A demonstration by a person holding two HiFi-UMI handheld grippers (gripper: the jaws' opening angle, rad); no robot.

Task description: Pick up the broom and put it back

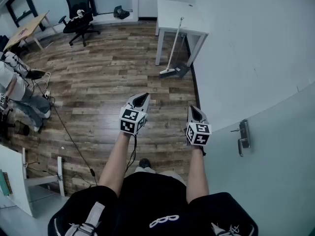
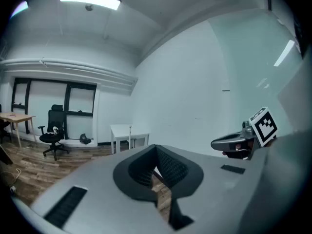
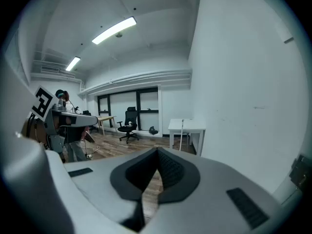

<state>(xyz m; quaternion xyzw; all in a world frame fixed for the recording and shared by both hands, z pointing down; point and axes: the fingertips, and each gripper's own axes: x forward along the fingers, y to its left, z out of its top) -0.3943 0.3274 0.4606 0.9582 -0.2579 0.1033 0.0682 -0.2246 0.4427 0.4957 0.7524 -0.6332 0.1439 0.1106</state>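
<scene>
A: Item: long pale-handled broom (image 1: 174, 47), flat bristle head. Loc.?

B: Leans on white square worktop (image 1: 170, 11), head on brown plank floor (image 1: 113, 77), by the wall; well apart from both tools.

A: Handling?

B: Prob. light; stiff, smooth pole. Take mid-handle. Left hand-held gripper (image 1: 142, 98) & right hand-held gripper (image 1: 193, 109): jaws together, nothing held.

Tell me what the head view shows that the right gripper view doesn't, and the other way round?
Only the head view: the person's own forearms, the door handle and the broom's bristle end on the floor.
Only the right gripper view: the ceiling lights, and the right hand-held gripper seen along its jaws, closed on nothing.
Both: the white table, the broom leaning against it, the black office chair and the wooden floor.
</scene>
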